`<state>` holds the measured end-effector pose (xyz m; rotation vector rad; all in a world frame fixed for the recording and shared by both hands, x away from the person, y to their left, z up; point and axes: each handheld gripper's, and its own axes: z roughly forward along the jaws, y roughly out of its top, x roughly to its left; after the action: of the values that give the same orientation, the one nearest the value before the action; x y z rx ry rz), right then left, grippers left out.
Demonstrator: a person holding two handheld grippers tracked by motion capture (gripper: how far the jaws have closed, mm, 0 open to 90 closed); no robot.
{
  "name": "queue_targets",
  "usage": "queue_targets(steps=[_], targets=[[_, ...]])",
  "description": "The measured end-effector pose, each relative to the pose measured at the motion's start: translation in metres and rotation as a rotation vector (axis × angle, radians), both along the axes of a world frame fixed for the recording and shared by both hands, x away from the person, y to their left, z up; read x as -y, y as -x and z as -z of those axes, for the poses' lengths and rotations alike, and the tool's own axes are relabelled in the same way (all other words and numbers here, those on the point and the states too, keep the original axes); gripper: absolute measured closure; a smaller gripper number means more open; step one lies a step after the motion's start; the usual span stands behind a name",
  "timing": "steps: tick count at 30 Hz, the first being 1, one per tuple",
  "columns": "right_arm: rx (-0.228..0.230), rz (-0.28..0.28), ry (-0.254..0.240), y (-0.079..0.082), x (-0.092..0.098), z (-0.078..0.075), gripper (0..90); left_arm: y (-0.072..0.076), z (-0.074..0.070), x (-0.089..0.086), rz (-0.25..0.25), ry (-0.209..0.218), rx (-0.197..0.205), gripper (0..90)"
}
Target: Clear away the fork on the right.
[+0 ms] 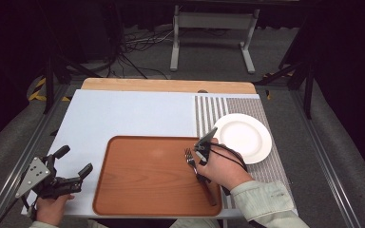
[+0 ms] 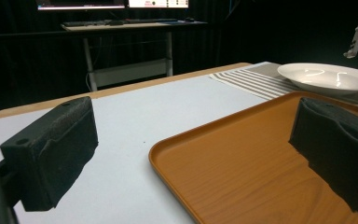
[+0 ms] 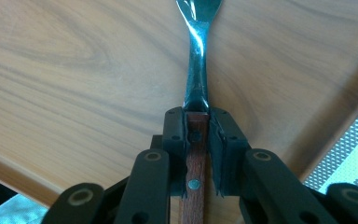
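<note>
Fork (image 1: 197, 170) in right gripper (image 3: 196, 140), near tray's (image 1: 138, 190) right rim.

**Around the work area**

A white plate (image 1: 242, 137) is seen on a striped placemat (image 1: 212, 110) at the right side of the tabletop (image 1: 123, 114). The placemat is laid over a pale blue sheet, and a strip of bare wood is left showing along the far edge. On the floor beyond, a white metal stand (image 1: 213, 35) is seen, with a tangle of dark cables (image 1: 133, 54) near it. Yellow and black hazard tape (image 1: 39, 90) is stuck to the floor at the left. In the left gripper view, a desk (image 2: 121, 25) with lit screens (image 2: 112, 3) is made out in the dark background.
</note>
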<state>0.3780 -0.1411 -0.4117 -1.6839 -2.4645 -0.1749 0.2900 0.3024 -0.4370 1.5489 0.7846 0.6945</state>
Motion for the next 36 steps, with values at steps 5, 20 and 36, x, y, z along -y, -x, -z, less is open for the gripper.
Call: queue_targets(steps=[5,20,36], targets=[[0.018,-0.006,-0.013,0.0,0.0,-0.001,72.4,0.0,0.0,0.0,-0.001,-0.001,0.001,1.5],[0.151,-0.09,-0.098,-0.001,0.002,-0.013,50.0,0.0,0.0,0.0,-0.001,-0.002,0.001,1.5],[0.674,-0.646,-0.273,-0.01,-0.016,-0.024,36.8,0.001,-0.001,0.0,-0.001,-0.003,0.003,1.5]])
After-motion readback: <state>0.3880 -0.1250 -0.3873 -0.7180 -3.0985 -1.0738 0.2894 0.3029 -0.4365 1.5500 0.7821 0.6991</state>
